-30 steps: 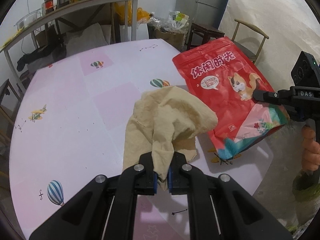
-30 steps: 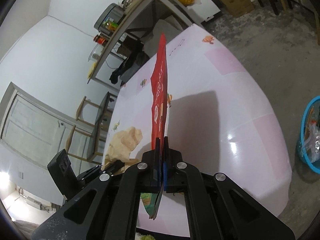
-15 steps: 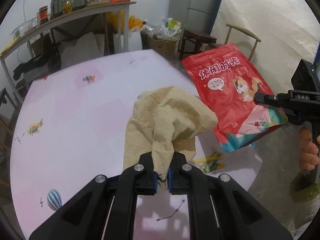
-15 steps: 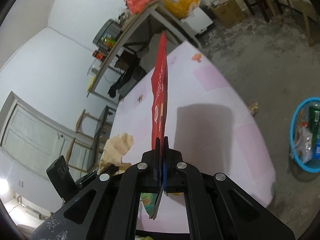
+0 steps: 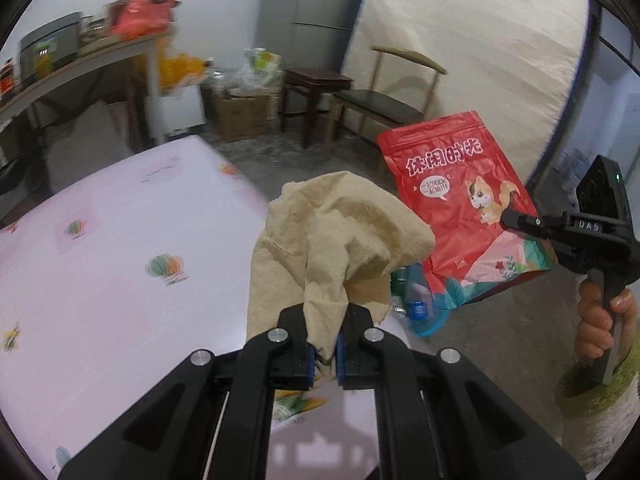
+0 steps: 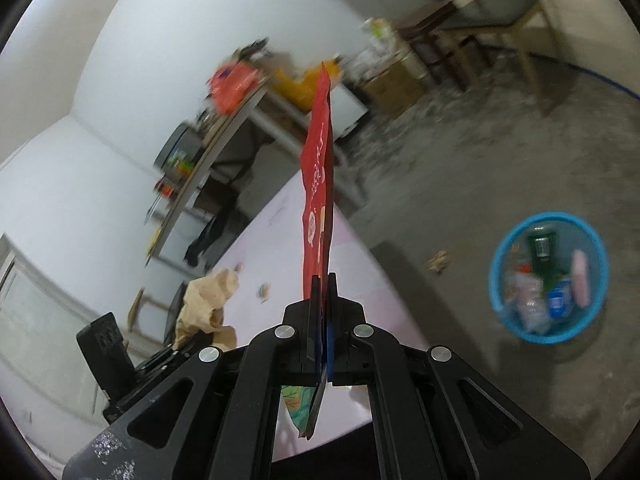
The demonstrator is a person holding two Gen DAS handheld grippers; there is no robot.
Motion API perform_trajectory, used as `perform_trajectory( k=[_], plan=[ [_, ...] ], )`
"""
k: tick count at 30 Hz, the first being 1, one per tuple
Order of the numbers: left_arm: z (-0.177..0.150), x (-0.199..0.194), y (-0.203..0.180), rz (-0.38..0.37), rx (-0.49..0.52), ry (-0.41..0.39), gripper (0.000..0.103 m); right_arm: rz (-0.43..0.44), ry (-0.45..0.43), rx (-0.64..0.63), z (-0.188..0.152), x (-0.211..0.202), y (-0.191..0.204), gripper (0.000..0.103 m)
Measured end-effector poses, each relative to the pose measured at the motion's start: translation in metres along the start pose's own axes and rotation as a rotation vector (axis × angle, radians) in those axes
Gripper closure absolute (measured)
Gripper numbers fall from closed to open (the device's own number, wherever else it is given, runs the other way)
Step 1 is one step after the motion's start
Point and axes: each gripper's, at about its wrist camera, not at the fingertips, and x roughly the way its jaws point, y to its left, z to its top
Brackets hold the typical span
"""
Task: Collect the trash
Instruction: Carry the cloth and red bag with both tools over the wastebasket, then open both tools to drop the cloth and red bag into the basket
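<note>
My left gripper [image 5: 322, 346] is shut on a crumpled tan paper bag [image 5: 332, 232] and holds it in the air over the right edge of the pink table [image 5: 100, 264]. My right gripper [image 6: 322, 312] is shut on a flat red snack pouch [image 6: 318, 200], seen edge-on; in the left wrist view the pouch [image 5: 460, 200] hangs off the table's side, its squirrel print facing me, with the right gripper [image 5: 516, 218] on its right edge. A blue waste basket [image 6: 550, 276] with several bottles and wrappers stands on the floor to the right; its rim [image 5: 424, 320] shows below the pouch.
A long shelf table [image 5: 80, 64] with a cooker, jars and a red plastic bag stands at the back. A cardboard box [image 5: 240, 116], a dark stool [image 5: 316, 100] and a wooden chair [image 5: 388, 100] stand by the far wall. A scrap [image 6: 438, 260] lies on the concrete floor.
Both grippers have swung right, off the table's edge, still holding the paper bag and the pouch. The blue basket has come closer to the middle of the right wrist view.
</note>
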Motion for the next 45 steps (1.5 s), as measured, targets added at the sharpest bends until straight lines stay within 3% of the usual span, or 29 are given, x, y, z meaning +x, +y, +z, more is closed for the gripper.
perform_trajectory(
  k=[5,12,16,22,30,32,33,34,35,37,45],
  plan=[
    [0.019,0.037,-0.042,-0.105,0.033,0.062,0.096,-0.112,-0.078,0.061,-0.005,-0.035,-0.041,0.102],
    [0.03,0.106,-0.096,-0.211,0.033,0.195,0.096,-0.389,-0.13,0.081,-0.011,-0.063,-0.097,0.103],
    [0.031,0.149,-0.121,-0.221,0.039,0.269,0.096,-0.499,-0.117,0.039,-0.011,-0.052,-0.12,0.102],
    [0.028,0.213,-0.147,-0.201,0.018,0.37,0.096,-0.711,-0.044,-0.141,-0.012,-0.003,-0.143,0.103],
    [0.022,0.318,-0.17,-0.139,-0.043,0.546,0.096,-0.717,0.017,-0.135,-0.014,0.023,-0.173,0.102],
    [0.022,0.339,-0.173,-0.125,-0.047,0.55,0.095,-0.709,0.025,-0.122,-0.012,0.025,-0.179,0.102],
    [0.023,0.35,-0.175,-0.119,-0.043,0.551,0.092,-0.71,0.027,-0.117,-0.012,0.026,-0.177,0.103],
    [0.023,0.361,-0.175,-0.113,-0.045,0.56,0.083,-0.705,0.031,-0.107,-0.012,0.027,-0.181,0.102],
    [0.022,0.366,-0.175,-0.114,-0.047,0.568,0.068,-0.698,0.036,-0.09,-0.012,0.027,-0.184,0.102],
    [0.021,0.374,-0.171,-0.106,-0.056,0.588,0.06,-0.689,0.043,-0.067,-0.009,0.032,-0.188,0.102],
    [0.028,0.35,-0.154,-0.152,-0.117,0.563,0.056,-0.683,0.071,-0.086,-0.001,0.05,-0.187,0.102]
  ],
)
